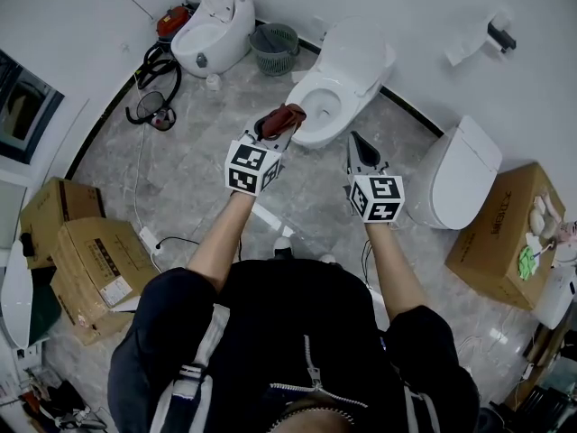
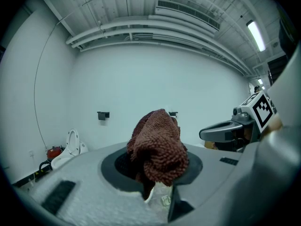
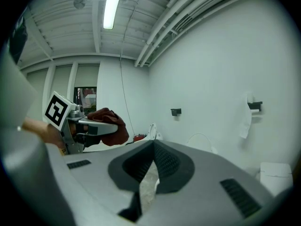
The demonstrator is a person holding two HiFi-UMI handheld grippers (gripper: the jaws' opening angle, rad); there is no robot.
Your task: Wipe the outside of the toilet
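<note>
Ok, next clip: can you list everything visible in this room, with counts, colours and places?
toilets: three, white; far left with lid up, centre and open, right with lid closed
basket: one, green, on the floor between the far-left and centre toilets
cardboard boxes: three, brown; two at left, one at right
paper holder: one, black, on the wall at top right
hose or cable: one, black, coiled on the floor by the far-left toilet
cloth: one, brown, clamped in the left gripper
left gripper: one, grey, in front of the centre toilet
right gripper: one, grey, jaws together, empty
</note>
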